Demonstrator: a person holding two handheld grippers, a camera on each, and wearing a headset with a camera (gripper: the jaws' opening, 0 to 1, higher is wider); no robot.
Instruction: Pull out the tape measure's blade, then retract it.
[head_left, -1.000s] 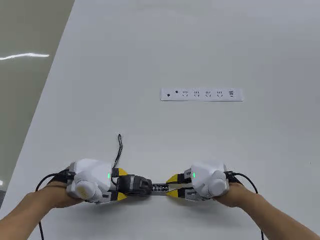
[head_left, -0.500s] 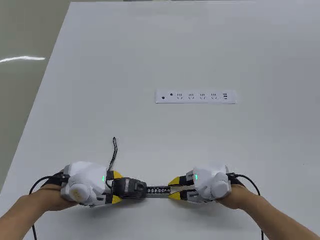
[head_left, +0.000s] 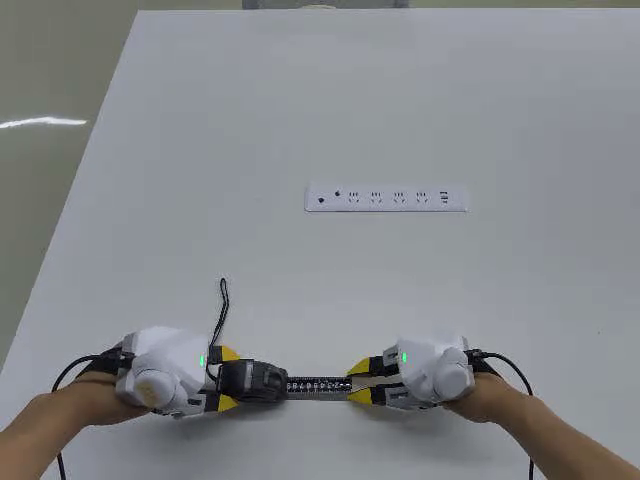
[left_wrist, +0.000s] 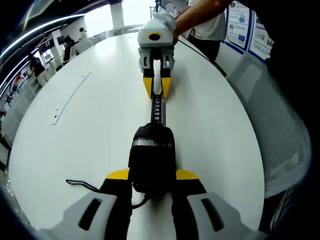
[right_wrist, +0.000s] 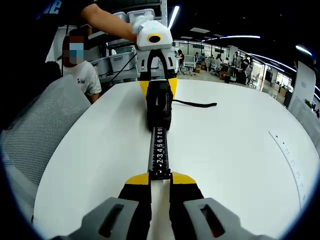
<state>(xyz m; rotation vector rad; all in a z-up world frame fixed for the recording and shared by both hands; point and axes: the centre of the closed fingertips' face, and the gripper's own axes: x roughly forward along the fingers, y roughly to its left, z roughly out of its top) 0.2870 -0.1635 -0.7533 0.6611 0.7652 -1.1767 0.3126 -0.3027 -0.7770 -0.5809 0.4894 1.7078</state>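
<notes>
Two hand-held grippers face each other across a white table (head_left: 300, 100), tip to tip, with a tape measure (head_left: 255, 381) strung between them. The left gripper (head_left: 232, 380) has its yellow-tipped jaws clamped on the sides of the black case, which sits right in front of it and fills the space between its fingers. Its own view shows the case (left_wrist: 152, 155) wedged in the left gripper (left_wrist: 152, 175), with the blade (left_wrist: 156, 110) running straight ahead to the right gripper (left_wrist: 156, 87). The right gripper (head_left: 358, 383) has its jaws pinched together on the blade's free end. A short stretch of numbered blade (head_left: 318, 384) spans the gap between the two tools. In the right gripper view, the blade (right_wrist: 159, 147) leads from the right gripper (right_wrist: 161, 178) to the case (right_wrist: 160, 107). The case is held beyond it by the left gripper (right_wrist: 159, 85). A black wrist strap (head_left: 220, 305) trails on the table behind the case, beside the left gripper. A white power strip (head_left: 385, 198) lies well beyond both grippers.
</notes>
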